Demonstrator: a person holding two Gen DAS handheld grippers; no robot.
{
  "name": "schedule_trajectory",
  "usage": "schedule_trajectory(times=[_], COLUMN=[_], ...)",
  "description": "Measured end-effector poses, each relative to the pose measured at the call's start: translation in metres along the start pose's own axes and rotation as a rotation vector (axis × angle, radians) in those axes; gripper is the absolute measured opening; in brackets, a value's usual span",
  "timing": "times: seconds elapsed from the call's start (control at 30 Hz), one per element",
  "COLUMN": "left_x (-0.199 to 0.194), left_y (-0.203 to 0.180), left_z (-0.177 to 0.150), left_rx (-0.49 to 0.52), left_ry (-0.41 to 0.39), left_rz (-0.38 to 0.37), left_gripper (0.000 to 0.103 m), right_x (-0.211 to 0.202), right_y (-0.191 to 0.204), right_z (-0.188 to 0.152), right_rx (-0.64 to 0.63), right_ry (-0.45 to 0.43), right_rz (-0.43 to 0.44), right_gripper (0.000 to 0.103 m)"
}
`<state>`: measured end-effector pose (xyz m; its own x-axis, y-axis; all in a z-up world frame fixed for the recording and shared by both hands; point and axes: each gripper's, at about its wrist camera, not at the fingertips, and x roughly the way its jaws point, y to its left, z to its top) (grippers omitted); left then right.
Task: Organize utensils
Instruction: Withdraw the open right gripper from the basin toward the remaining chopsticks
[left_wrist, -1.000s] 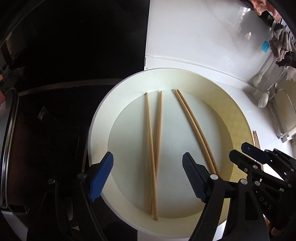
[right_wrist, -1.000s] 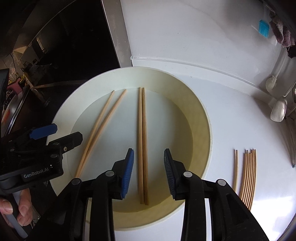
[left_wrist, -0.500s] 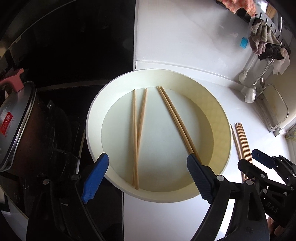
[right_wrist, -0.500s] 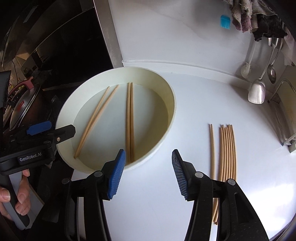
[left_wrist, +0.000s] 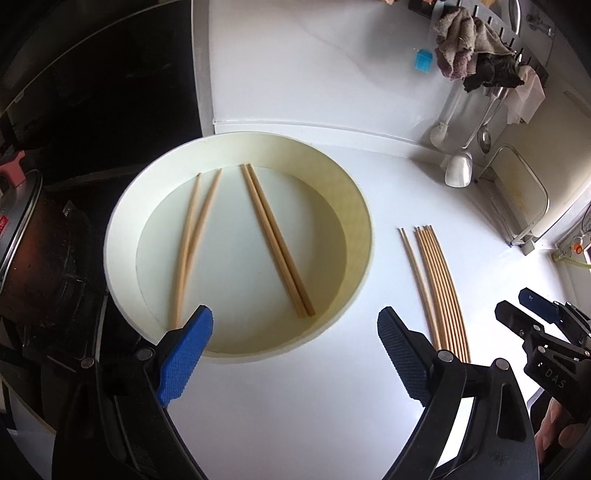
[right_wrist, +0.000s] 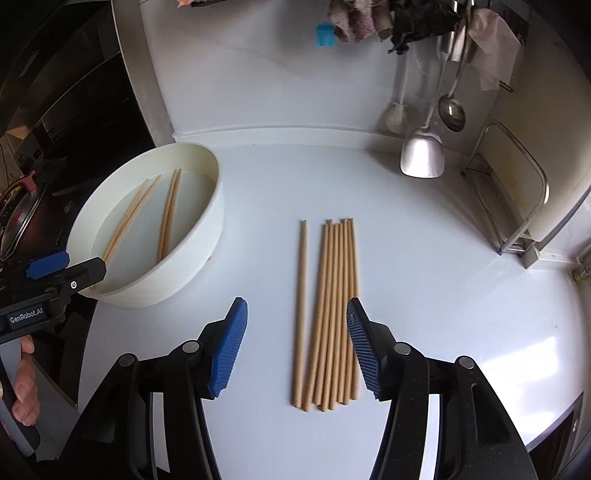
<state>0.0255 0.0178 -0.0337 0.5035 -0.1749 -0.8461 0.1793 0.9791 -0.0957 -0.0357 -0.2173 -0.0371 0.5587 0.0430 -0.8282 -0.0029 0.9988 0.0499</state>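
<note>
A round cream basin (left_wrist: 354, 206) (right_wrist: 207, 251) stands on the white counter with two pairs of wooden chopsticks in it: a crossed pair (left_wrist: 192, 243) at its left and a straight pair (left_wrist: 277, 240) (right_wrist: 168, 218) at its middle. To its right a row of several chopsticks (left_wrist: 439, 288) (right_wrist: 328, 314) lies on the counter. My left gripper (left_wrist: 293, 354) hovers at the basin's near rim, its jaws opening with nothing between them. My right gripper (right_wrist: 295, 347) hangs over the near ends of the row, jaws opening, the pads apart from the sticks.
A dark stove with a pot (left_wrist: 33, 251) sits left of the basin. Ladles and a spatula (right_wrist: 423, 151) hang at the back right under rags (left_wrist: 469, 55). A metal rack (right_wrist: 517, 192) stands at the right. A hand (right_wrist: 22, 398) holds the left gripper's handle.
Both grippers have drawn back from over the basin toward the right and spread wider. The right one now hangs over the row of chopsticks on the counter.
</note>
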Motion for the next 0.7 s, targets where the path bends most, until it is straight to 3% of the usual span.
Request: schedule_trajectory(times=[0.4, 0.7], left_x=[0.019, 0.041], left_y=[-0.075, -0.109], left_z=[-0.019, -0.027], left_rx=[0.033, 0.004], left_ry=[-0.009, -0.040], left_rz=[-0.018, -0.032], left_gripper=[0.091, 0.092], right_x=[0.027, 0.070], right_y=[-0.079, -0.101], right_z=[-0.033, -0.041], right_rx=[0.064, 0.094], right_ry=[-0.002, -0.031], right_rz=[-0.037, 0.015], right_gripper=[0.056, 0.056])
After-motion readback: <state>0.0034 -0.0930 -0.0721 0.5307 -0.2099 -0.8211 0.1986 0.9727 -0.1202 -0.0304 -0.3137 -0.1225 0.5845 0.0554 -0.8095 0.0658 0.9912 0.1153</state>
